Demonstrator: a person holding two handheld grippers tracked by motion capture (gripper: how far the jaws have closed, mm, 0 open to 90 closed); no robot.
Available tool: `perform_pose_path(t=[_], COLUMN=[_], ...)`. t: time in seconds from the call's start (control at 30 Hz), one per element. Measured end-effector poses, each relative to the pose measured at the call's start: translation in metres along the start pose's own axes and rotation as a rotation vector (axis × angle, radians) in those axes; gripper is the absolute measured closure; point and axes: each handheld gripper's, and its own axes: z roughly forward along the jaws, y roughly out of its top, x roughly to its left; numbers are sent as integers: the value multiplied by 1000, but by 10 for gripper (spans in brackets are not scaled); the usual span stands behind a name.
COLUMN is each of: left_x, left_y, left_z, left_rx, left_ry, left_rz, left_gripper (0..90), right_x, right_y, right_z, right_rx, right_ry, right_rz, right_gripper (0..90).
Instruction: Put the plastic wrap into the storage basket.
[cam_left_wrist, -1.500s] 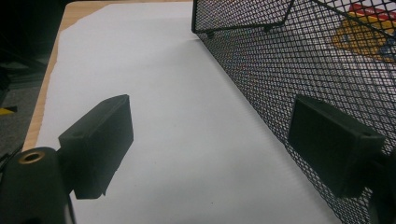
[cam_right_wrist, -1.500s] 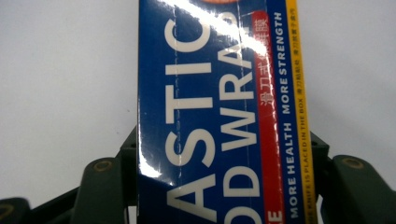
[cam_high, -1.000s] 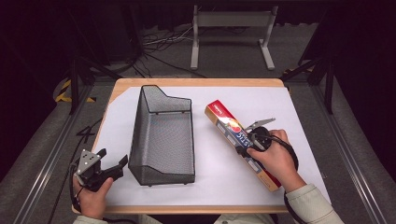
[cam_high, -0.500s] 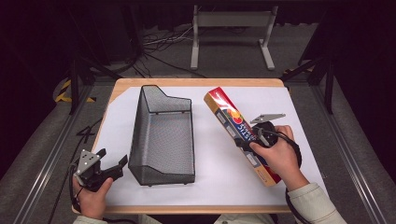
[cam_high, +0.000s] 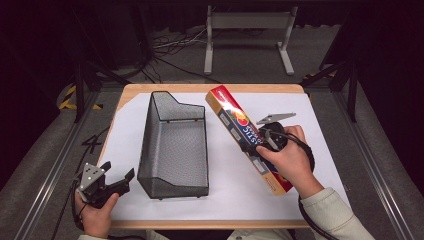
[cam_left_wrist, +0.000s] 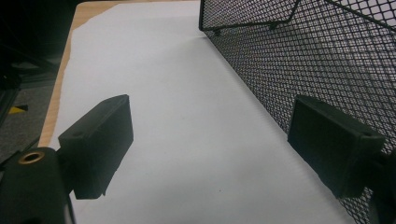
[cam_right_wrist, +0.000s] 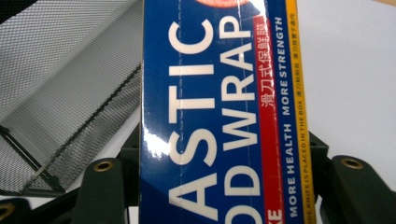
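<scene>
1. Right gripper (cam_high: 257, 145) clamps the plastic wrap box (cam_high: 247, 135) mid-length; the hand hides its jaws.
2. Left gripper (cam_high: 117, 180) rests at the table's near-left corner, jaws wide, empty.
3. Box is beside the black mesh basket (cam_high: 175, 145).
4. White sheet (cam_high: 225, 195) covers the wooden table (cam_high: 200, 89); dark floor beyond.

The box (cam_right_wrist: 219, 112) carries big white letters on blue, cut by the frame: "ASTIC" and "OD WRAP". On its red stripe stand Chinese characters. Beside them, small white print reads "MORE HEALTH MORE STRENGTH". On the yellow edge a very small line reads "KNIFE IS PLACED IN THE BOX".
</scene>
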Motion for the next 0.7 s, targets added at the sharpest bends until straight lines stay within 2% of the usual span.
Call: perform_pose_path(t=[0.37, 0.7], left_x=[2, -1], left_y=[-1, 1], left_z=[-2, 2], left_rx=[-4, 3], left_ry=[-2, -19], left_rz=[-7, 9], left_gripper=[150, 151], right_x=[28, 48], right_y=[29, 47], right_z=[11, 17], right_rx=[23, 30], right_ry=[32, 62], right_rz=[-33, -30], right_gripper=[406, 406])
